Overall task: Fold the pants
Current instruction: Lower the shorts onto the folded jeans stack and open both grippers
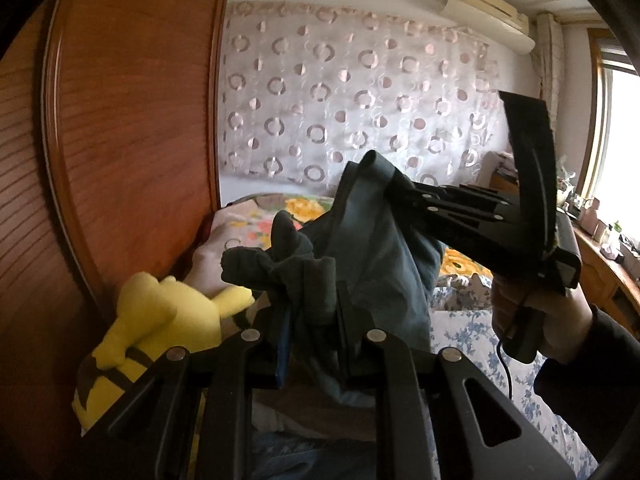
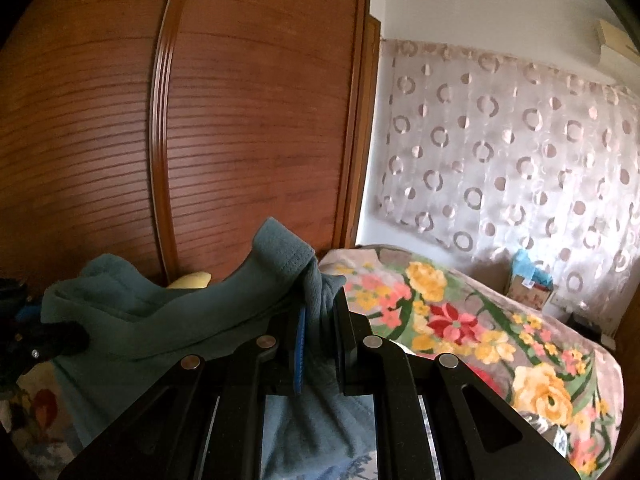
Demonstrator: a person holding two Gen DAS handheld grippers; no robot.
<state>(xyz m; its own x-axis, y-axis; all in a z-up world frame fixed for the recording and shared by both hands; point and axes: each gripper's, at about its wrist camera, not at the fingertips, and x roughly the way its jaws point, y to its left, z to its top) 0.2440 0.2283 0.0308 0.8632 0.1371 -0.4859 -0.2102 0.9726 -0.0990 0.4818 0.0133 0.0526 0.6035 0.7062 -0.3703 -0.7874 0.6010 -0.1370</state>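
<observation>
Pants held up between both grippers

Your left gripper (image 1: 312,320) and right gripper (image 2: 320,320) each have jaws clamped on the teal pants (image 2: 168,304), stretched sideways between them above the bed (image 2: 460,320).

Daylight enters through the window (image 1: 618,128) at right edge, overexposed. Interior dim, foreground shadowed. Slight motion blur; strong fisheye bending, dark corner vignetting.

The left gripper (image 1: 310,320) and the right gripper (image 2: 320,320) are both clamped on teal cloth, held raised side by side, the person's right hand (image 1: 540,312) apparently wrapping its handle.
</observation>
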